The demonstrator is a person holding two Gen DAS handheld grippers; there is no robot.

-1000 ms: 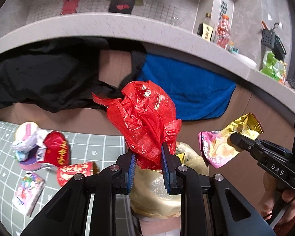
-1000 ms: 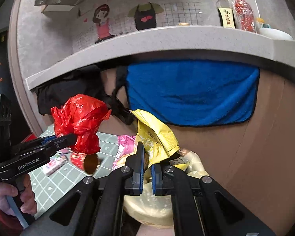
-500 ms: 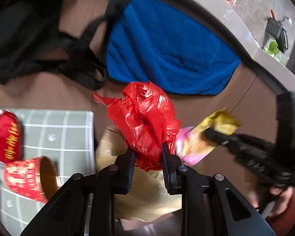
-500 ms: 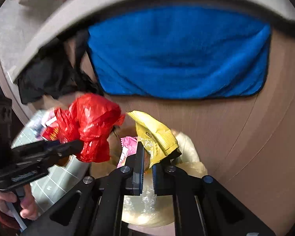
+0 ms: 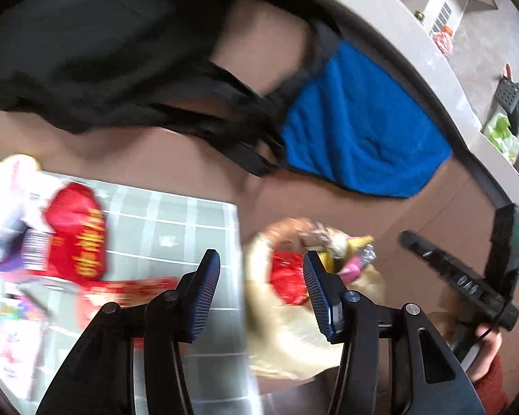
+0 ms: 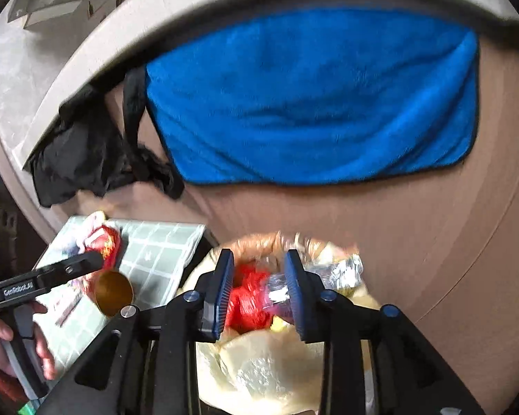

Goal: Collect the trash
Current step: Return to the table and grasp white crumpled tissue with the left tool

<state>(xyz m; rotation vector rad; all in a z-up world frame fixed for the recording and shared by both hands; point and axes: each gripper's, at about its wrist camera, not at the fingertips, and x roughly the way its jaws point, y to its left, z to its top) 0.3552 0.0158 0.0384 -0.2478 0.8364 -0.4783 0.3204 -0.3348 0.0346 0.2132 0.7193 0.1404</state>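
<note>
My left gripper (image 5: 259,273) is open and empty, over the edge between the grid mat and the bin. My right gripper (image 6: 259,273) is open and empty, directly above the bin. The trash bin, lined with a yellowish bag (image 6: 263,366), holds the crumpled red plastic bag (image 6: 249,297) and the yellow and pink snack wrappers (image 6: 342,269); in the left wrist view the red bag (image 5: 289,276) and wrappers (image 5: 354,259) lie in the same bag (image 5: 287,342). Red packets (image 5: 79,238) and other trash remain on the grey grid mat (image 5: 176,218).
A gold-lined red cup (image 6: 113,292) lies on the mat near the bin. A blue towel (image 6: 311,97) and black cloth (image 6: 86,152) hang from the counter edge above. The brown cabinet front (image 6: 432,242) stands right behind the bin.
Both grippers opened. The red bag dropped from the left one and the yellow wrapper from the right one into the bin. Both views tilted further down.
</note>
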